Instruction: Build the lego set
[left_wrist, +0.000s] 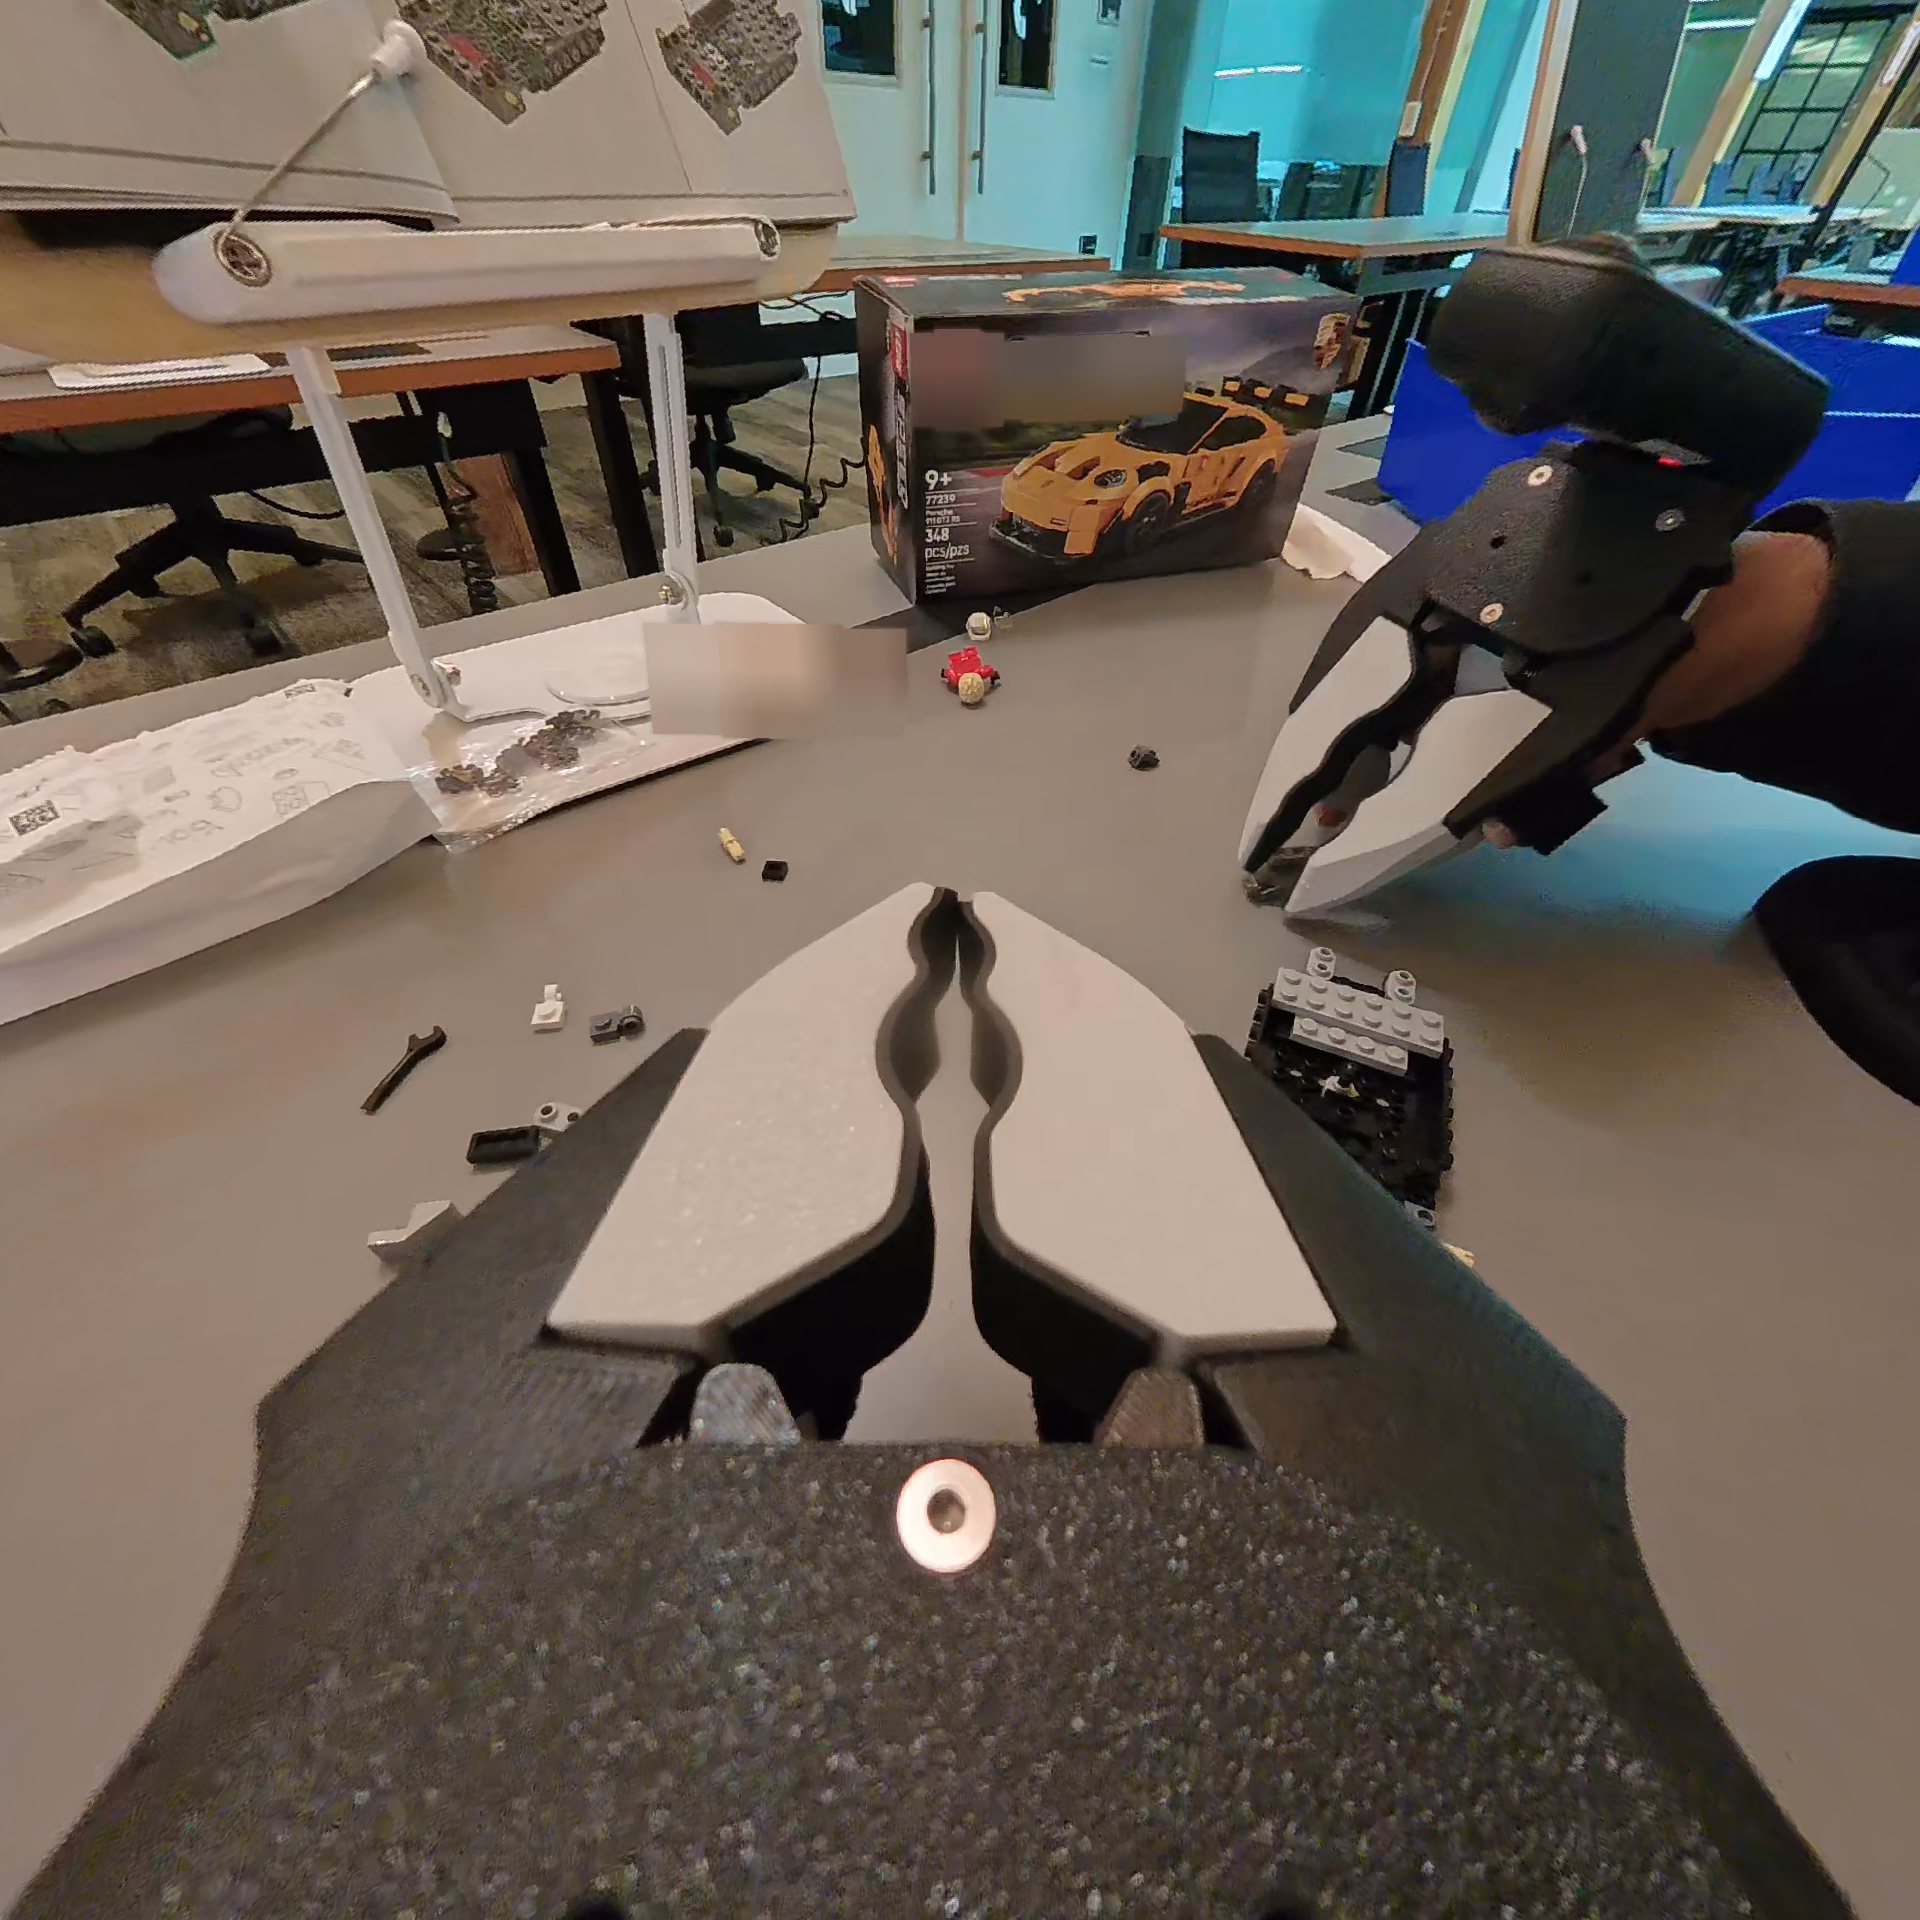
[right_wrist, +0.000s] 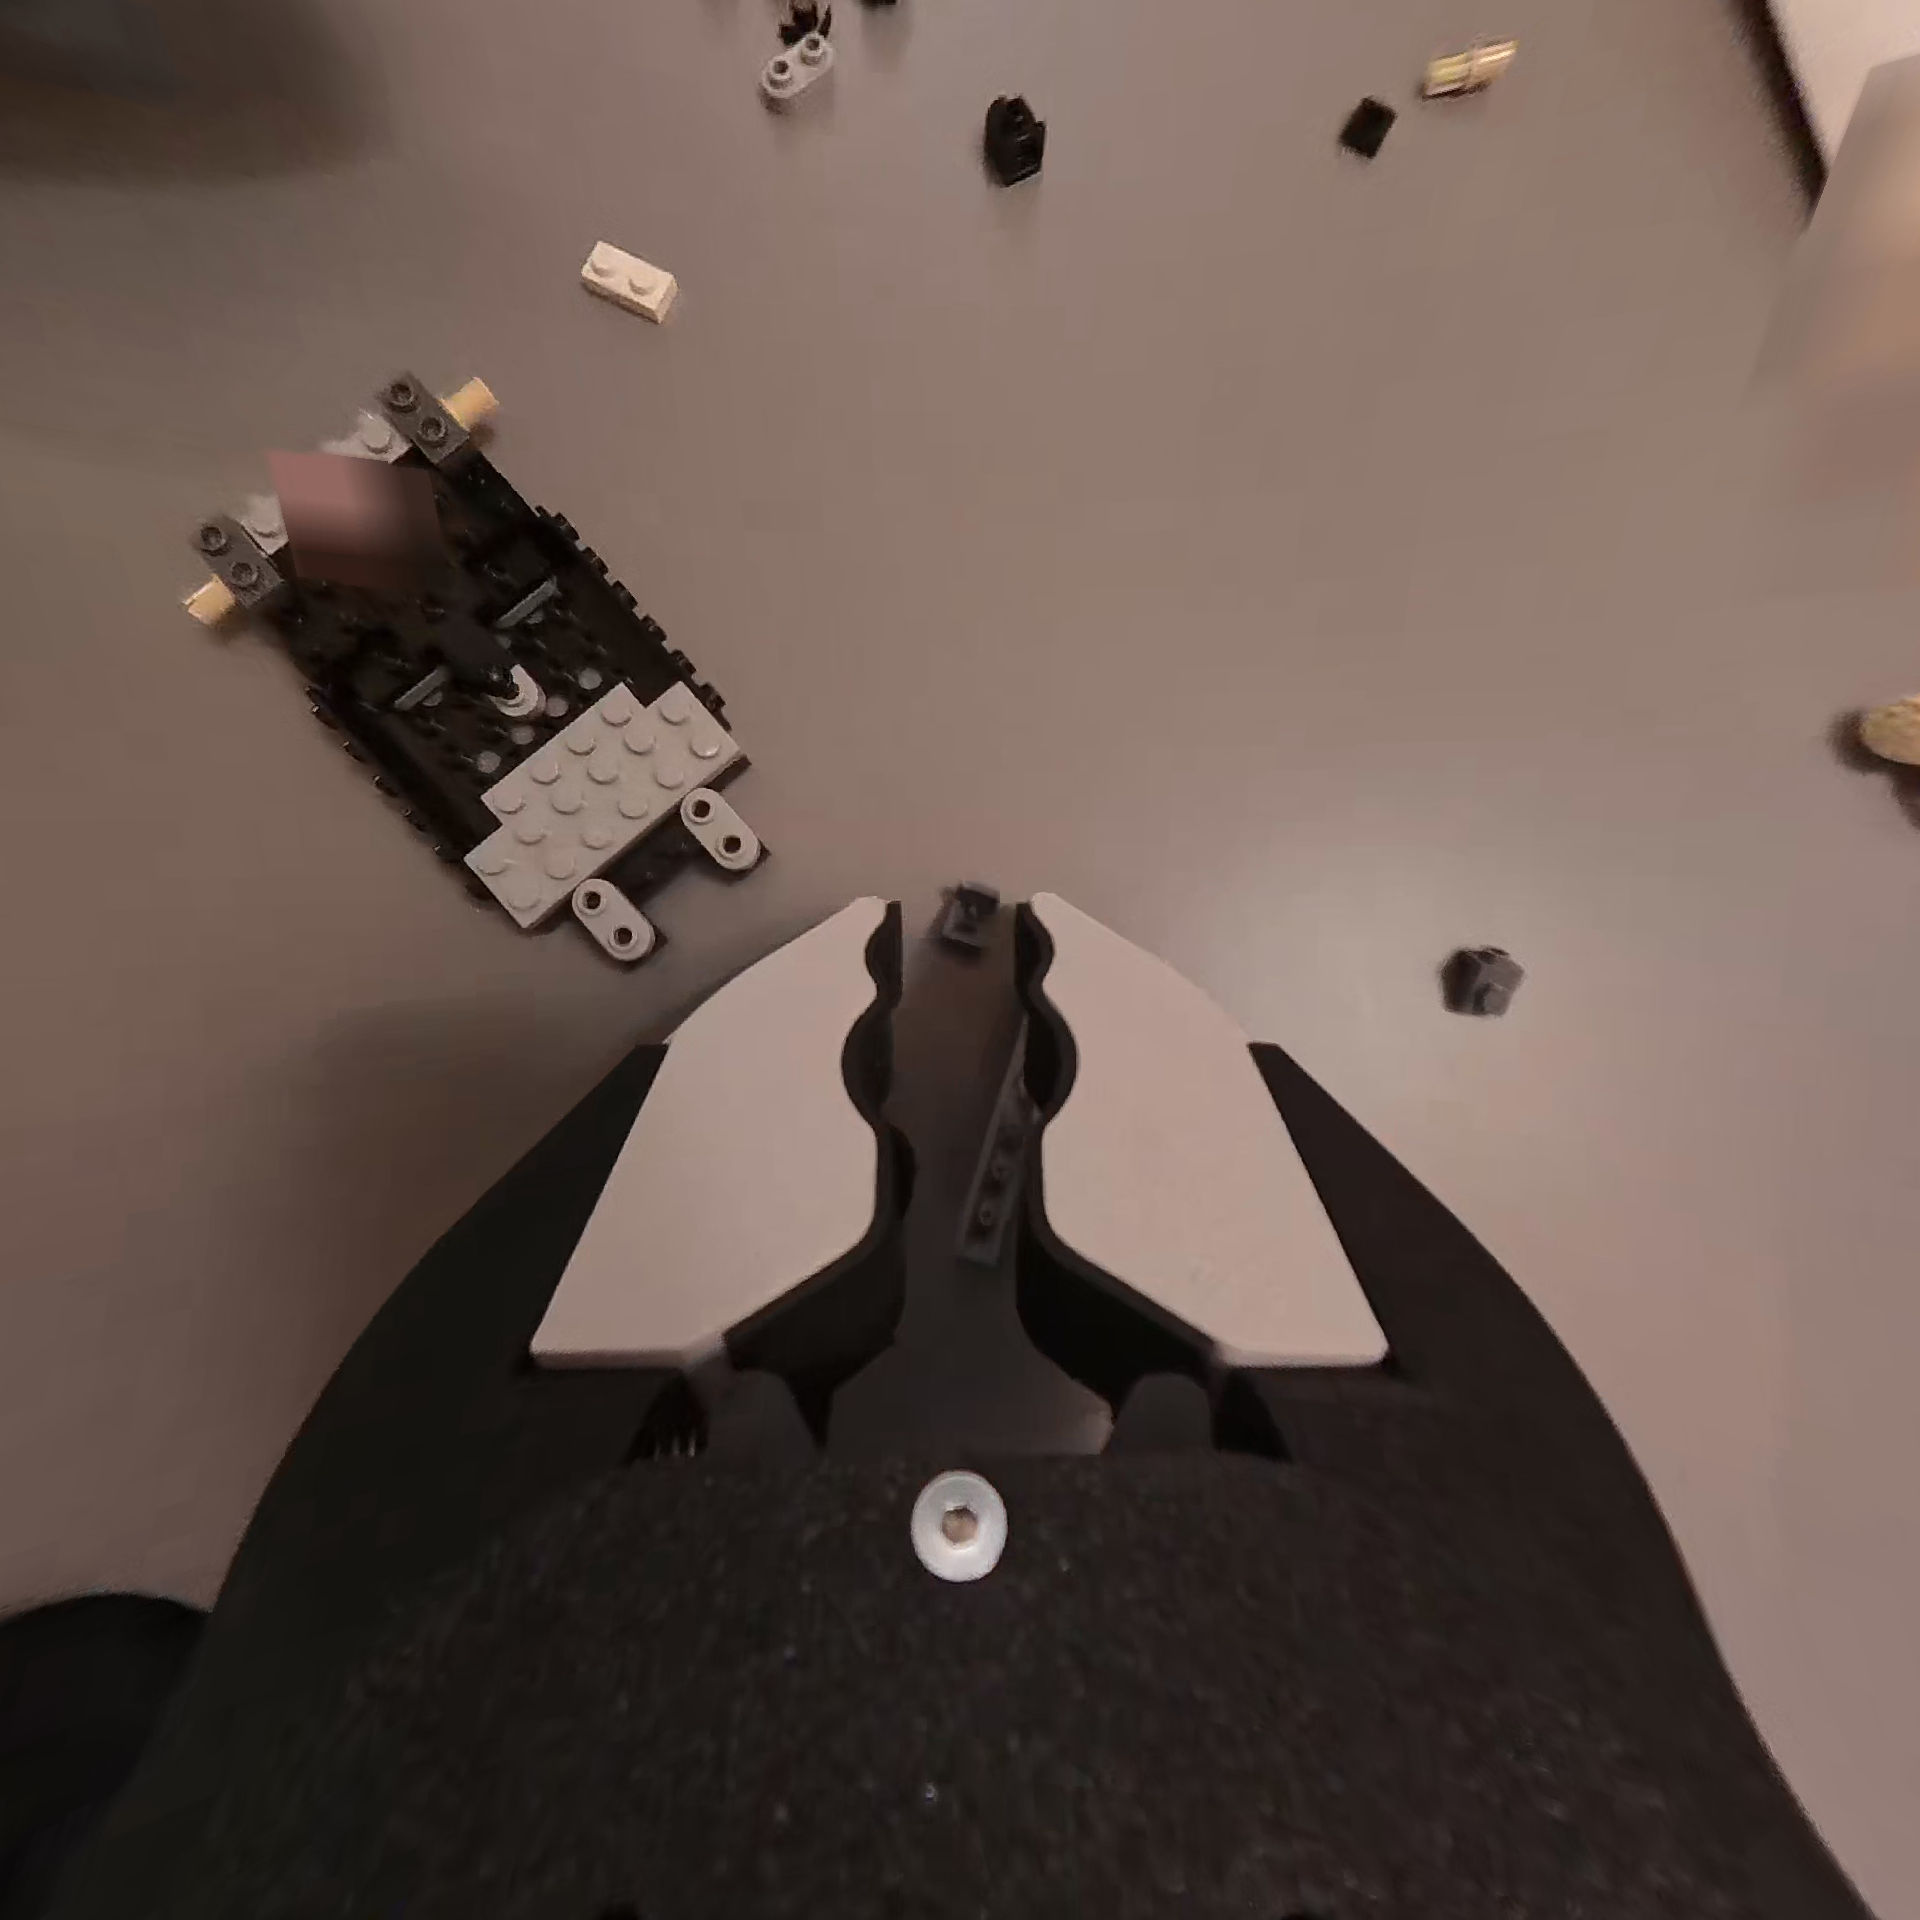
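Note:
The black car chassis (right_wrist: 582, 665) with a light grey plate at one end lies on the grey table (right_wrist: 1143, 520); it also shows in the left wrist view (left_wrist: 1351, 1081). My right gripper (right_wrist: 961, 914) points down at the table, jaws open, with a small dark grey piece (right_wrist: 968, 920) loose between the tips. A long dark grey plate (right_wrist: 1003, 1164) lies along the inner side of its right finger. My left gripper (left_wrist: 956, 904) is shut and empty, hovering left of the chassis. The right gripper (left_wrist: 1283, 878) shows there too, tips on the table.
The set's box (left_wrist: 1091, 436) stands at the back. An instruction booklet on a white stand (left_wrist: 468, 260) and paper bags (left_wrist: 208, 810) are at the left. Loose pieces lie around: a cream plate (right_wrist: 629, 278), black bits (right_wrist: 1013, 140), a dark grey piece (right_wrist: 1481, 980), a red piece (left_wrist: 966, 670). My left tips are roughly 10 cm from the cream plate (right_wrist: 629, 278).

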